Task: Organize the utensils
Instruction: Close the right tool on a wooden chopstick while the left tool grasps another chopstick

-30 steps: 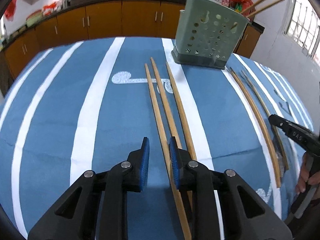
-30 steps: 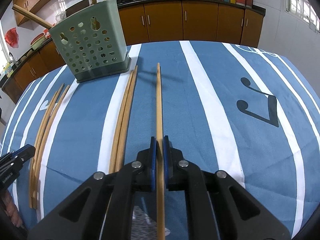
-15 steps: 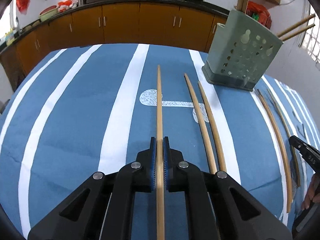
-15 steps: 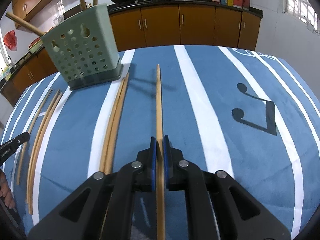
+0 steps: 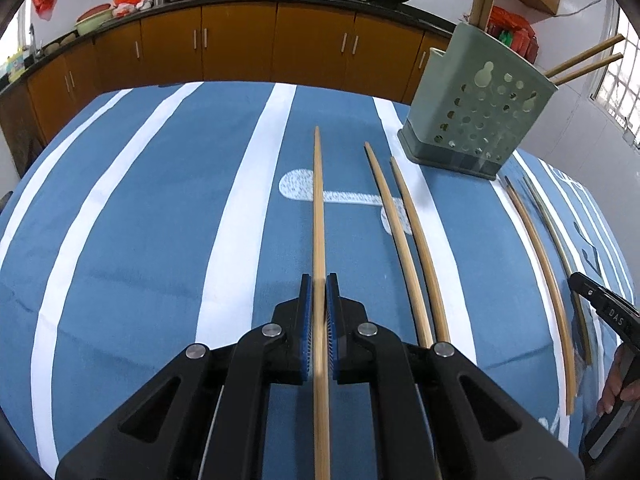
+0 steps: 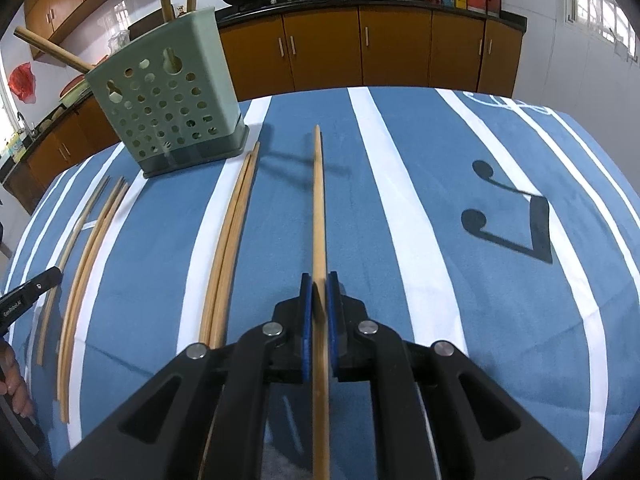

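Judging by the green holder (image 5: 476,120), few chopsticks are stowed. One chopstick (image 5: 319,216) is clamped in the left claw (image 5: 319,312), another chopstick (image 6: 319,220) in the right claw (image 6: 319,312). Several loose chopsticks (image 5: 404,236) are left on the desk (image 5: 140,220).

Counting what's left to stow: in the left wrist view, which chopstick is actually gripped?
The straight chopstick clamped between the left gripper pads; the other chopsticks lie loose on the tablecloth to its right.

Both mounted close behind the fingers (image 5: 306,320), angled down along them across the striped counter (image 5: 140,240) toward its far edge and the cabinets (image 5: 240,40) beyond. Shared: the green holder (image 5: 476,112) (image 6: 168,100), seen right from the left wrist, left from the right.
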Available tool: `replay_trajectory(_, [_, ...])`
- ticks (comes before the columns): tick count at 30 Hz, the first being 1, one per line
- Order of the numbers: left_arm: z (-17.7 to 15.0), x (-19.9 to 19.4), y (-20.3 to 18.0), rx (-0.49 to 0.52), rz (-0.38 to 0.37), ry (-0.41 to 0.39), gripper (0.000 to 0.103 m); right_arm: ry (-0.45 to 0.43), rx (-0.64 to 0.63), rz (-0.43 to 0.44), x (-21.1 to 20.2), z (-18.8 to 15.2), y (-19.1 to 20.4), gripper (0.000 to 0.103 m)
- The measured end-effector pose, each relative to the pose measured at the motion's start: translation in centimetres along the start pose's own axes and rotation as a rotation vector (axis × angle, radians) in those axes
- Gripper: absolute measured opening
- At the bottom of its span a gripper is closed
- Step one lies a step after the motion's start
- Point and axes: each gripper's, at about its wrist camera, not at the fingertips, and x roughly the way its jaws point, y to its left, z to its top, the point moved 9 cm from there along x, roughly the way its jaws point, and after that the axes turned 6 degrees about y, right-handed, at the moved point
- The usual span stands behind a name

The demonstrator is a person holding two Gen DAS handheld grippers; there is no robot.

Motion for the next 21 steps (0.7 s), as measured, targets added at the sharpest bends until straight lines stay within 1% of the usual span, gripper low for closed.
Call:
replay_trajectory(6, [-1.2, -0.7, 0.0, 0.031, 0.010, -0.001, 0.008, 0.005, 0.005, 0.007, -0.7, -1.2, -0.2, 0.009])
replay_trajectory(9, [-1.5, -0.9, -0.1, 0.050, 0.026, -0.012, 0.008, -0.008, -0.012, -0.004, -0.9, -1.7, -0.2, 0.009])
replay_trajectory(13, [-1.5, -0.8, -0.3, 0.063, 0.048, -0.012, 0.007, -0.013, -0.022, -0.013, -0.9, -1.7, -0.1, 0.008])
replay_trajectory(16, [-1.4, -0.9, -0.2, 0.061, 0.043, 0.001, 0.007, -0.010, -0.009, -0.011, -1.0, -1.3, -0.3, 0.008])
replay_trajectory(18, [-1.1, -1.4, 0.1, 0.039, 0.028, -0.002, 0.007, -0.038, -0.005, -0.001, -2.0, -0.8, -0.2, 0.008])
replay_trajectory(21, [-0.1, -3.0, 0.3, 0.037, 0.024, -0.045, 0.007, -0.104, -0.008, 0.007, -4.5, 0.6, -0.2, 0.008])
